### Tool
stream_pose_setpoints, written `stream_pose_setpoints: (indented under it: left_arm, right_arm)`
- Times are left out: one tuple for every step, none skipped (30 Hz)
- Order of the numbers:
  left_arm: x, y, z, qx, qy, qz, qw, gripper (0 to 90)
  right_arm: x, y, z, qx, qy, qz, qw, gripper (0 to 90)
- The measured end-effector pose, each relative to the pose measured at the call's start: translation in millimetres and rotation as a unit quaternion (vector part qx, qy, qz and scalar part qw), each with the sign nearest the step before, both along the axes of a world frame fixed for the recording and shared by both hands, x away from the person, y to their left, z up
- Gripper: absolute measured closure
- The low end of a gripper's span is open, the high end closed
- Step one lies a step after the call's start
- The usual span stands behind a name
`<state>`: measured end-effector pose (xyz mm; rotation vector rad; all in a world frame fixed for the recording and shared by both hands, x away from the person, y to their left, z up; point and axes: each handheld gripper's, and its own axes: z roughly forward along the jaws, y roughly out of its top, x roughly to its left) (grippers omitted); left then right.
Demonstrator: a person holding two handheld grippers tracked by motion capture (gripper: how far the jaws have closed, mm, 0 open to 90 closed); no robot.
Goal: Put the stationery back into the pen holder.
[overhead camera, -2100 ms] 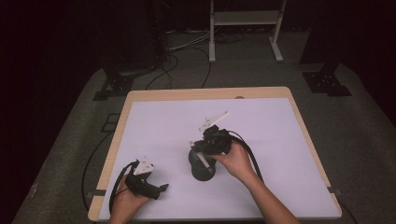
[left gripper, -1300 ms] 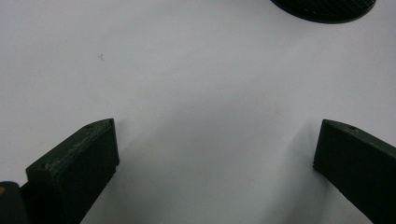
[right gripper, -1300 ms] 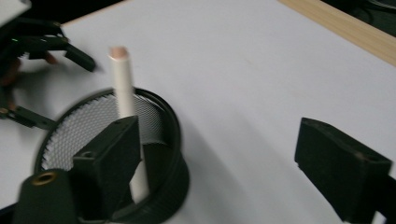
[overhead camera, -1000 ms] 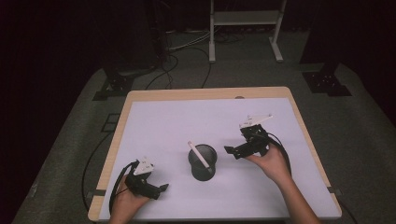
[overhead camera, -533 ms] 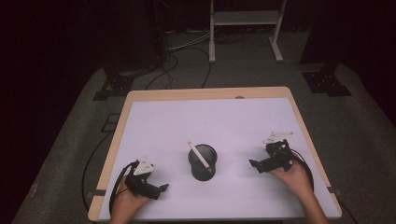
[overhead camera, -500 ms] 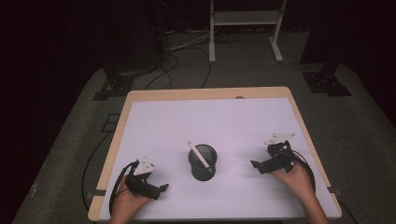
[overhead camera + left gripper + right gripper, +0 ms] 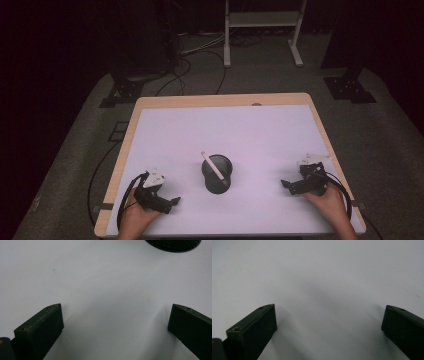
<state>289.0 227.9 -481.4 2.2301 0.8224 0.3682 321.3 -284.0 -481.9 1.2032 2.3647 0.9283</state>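
We record a white-topped table [image 7: 225,135] with a wooden rim. On it, between the two tools, stands a black mesh cup [image 7: 217,173] with a white pen [image 7: 214,167] leaning in it, the upper end tilted away from the person.

Left gripper [image 7: 167,202]: held low at the near edge, the cup ahead of it and toward the other tool. In its own view the jaws stand wide apart over bare white surface, nothing between them; a dark curved edge of the cup [image 7: 173,243] is cut off at the top.

Right gripper [image 7: 289,185]: held near the table's side edge, well apart from the cup. In its own view [image 7: 329,322] the jaws are likewise spread wide and empty.

We cannot tell whether either tool touches the tabletop. Both hands are partly cut off at the bottom; the surroundings are dark, with cables [image 7: 200,55] and a white stand [image 7: 262,20] dimly seen.
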Motion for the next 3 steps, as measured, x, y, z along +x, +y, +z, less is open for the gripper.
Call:
stream_pose_setpoints:
  left_arm:
    - [0.0,0.0,0.0,0.000,0.000,0.000,1.0000,0.0]
    - [0.0,0.0,0.0,0.000,0.000,0.000,1.0000,0.0]
    - [0.0,0.0,0.0,0.000,0.000,0.000,1.0000,0.0]
  right_arm:
    - [-0.7,-0.4,-0.8,0.003,-0.004,0.000,1.0000,0.0]
    - [-1.2,-0.5,-1.1,0.005,-0.005,-0.001,1.0000,0.0]
    - [-1.8,-1.2,-1.9,0.007,-0.009,-0.001,0.9999,0.0]
